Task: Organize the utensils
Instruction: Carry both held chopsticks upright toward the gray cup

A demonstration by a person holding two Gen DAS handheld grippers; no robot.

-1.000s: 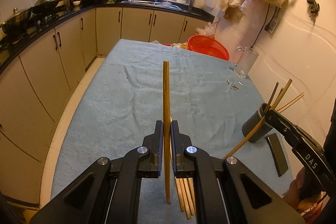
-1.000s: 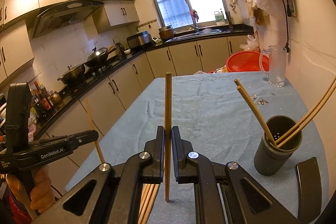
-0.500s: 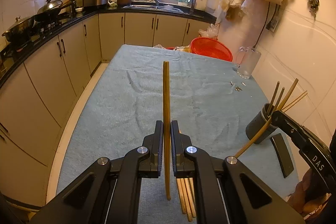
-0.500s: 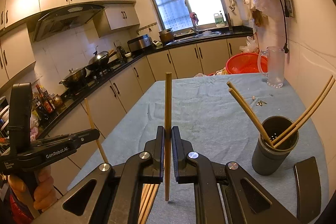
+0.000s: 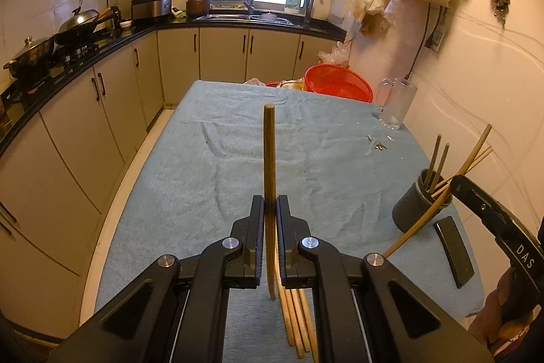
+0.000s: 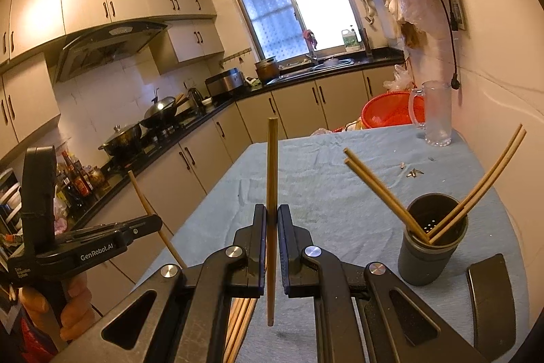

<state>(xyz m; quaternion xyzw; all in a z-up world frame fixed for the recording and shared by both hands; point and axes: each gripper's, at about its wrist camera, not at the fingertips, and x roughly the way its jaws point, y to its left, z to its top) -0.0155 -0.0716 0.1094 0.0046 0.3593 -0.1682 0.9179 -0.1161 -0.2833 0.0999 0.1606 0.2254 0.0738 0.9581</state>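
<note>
**Chopsticks part-way into the holder, one in each gripper**

Four chopsticks already stand in the dark holder (image 6: 432, 244), which sits on the blue cloth-covered surface (image 5: 210, 186) near the wall on the right: two (image 6: 377, 189) lean left and two (image 6: 482, 182) lean right in the right wrist view. A loose bundle of chopsticks (image 5: 297, 318) lies flat on the surface under the left gripper, so by my reading the job is around its middle (how many are in the bundle is hard to count, as the fingers hide part of it).

The left gripper (image 5: 270, 216) has its fingers clenched on a single chopstick (image 5: 269, 179), which stands nearly upright between them, its lower tip hanging just above the bundle. The gripper is pitched downward toward the surface, well apart from the holder.

The right gripper (image 6: 271, 220) likewise grasps one chopstick (image 6: 272, 193), upright between closed fingers, tilted less steeply down. In the left wrist view it sits just beside the holder with its chopstick slanting across the holder's front; the tip is not yet inside, I judge. Both held sticks are left to drop in, then the bundle.
</note>
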